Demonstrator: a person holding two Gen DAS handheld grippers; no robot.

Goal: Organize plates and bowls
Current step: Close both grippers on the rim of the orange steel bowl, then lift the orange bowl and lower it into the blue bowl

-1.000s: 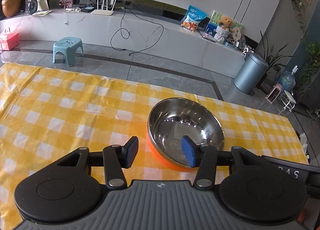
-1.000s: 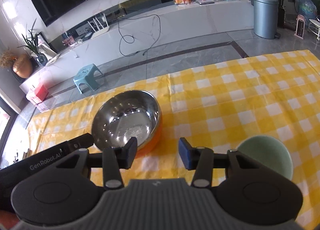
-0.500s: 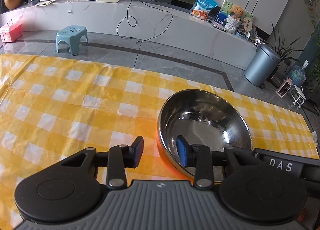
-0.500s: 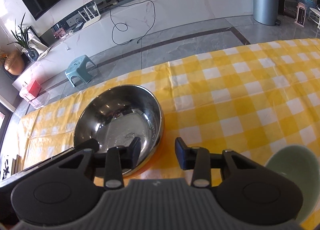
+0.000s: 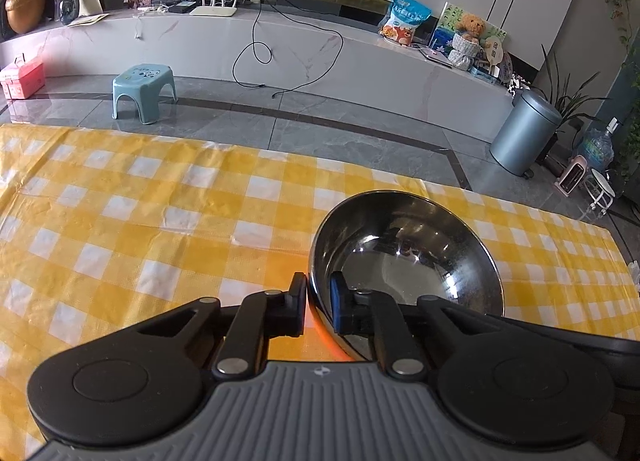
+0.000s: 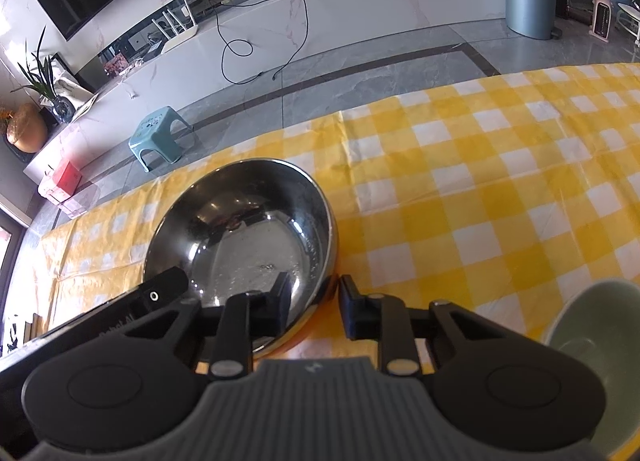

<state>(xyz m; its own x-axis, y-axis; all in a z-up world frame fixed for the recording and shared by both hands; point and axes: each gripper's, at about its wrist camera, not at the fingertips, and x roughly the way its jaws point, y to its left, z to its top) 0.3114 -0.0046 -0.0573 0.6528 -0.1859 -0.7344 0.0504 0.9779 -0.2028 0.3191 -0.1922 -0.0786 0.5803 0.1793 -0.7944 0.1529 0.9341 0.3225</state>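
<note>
My left tool [image 5: 319,303] pinches the near rim of the steel bowl [image 5: 404,257], which sits on the desk [image 5: 160,229] with the yellow checked cloth. My right tool [image 6: 314,303] straddles the same rim, its fingers apart. A green bowl [image 6: 596,357] stands to the right.

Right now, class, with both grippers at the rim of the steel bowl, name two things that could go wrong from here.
1. The left gripper pinches only the thin, smooth rim of the steel bowl, so the bowl may slip or tilt once lifted.
2. The right gripper straddles the opposite rim, its jaws not yet closed; uneven pulls could twist the bowl.
3. The green bowl sits close by and might get knocked.
</note>
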